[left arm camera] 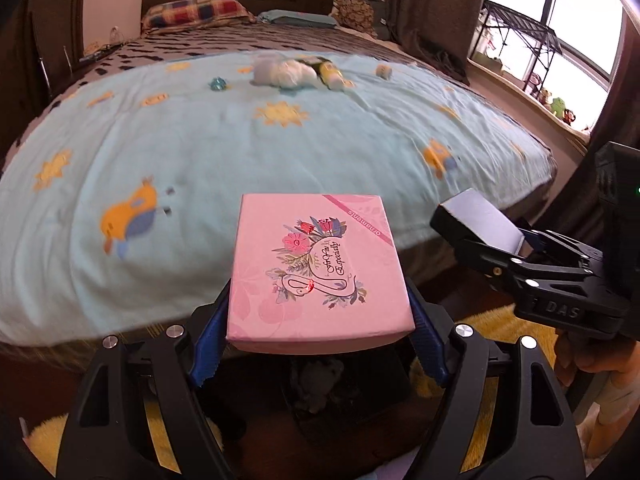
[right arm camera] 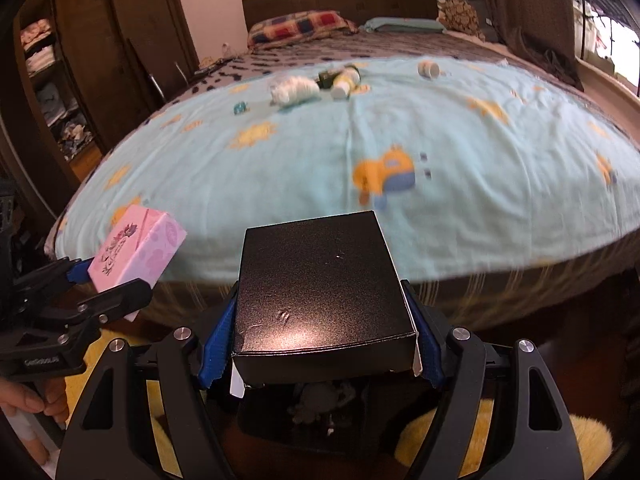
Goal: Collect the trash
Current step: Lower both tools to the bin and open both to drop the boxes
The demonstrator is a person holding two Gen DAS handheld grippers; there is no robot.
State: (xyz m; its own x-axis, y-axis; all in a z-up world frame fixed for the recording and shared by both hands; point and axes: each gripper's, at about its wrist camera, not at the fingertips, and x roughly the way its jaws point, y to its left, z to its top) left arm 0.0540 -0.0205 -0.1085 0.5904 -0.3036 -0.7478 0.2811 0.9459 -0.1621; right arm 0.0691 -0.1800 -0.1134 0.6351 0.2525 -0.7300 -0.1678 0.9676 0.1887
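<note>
My left gripper (left arm camera: 318, 320) is shut on a pink flowered box (left arm camera: 316, 268), held level in front of the bed's foot edge. The box also shows at the left of the right wrist view (right arm camera: 136, 252). My right gripper (right arm camera: 320, 340) is shut on a black box (right arm camera: 320, 284), also seen in the left wrist view (left arm camera: 476, 220). A dark bin (right arm camera: 316, 408) with crumpled grey trash sits on the floor under both boxes. On the far part of the light blue blanket (left arm camera: 240, 152) lie a white crumpled wad (left arm camera: 284, 72), a yellow-green bottle (left arm camera: 332, 74), a small jar (left arm camera: 383, 71) and a blue wrapper (left arm camera: 218, 84).
The bed fills the middle of both views, with pillows (left arm camera: 196, 12) and a headboard behind. A yellow fluffy rug (right arm camera: 520, 436) lies on the dark floor around the bin. A wardrobe (right arm camera: 80, 60) stands left, a window and wire rack (left arm camera: 532, 48) right.
</note>
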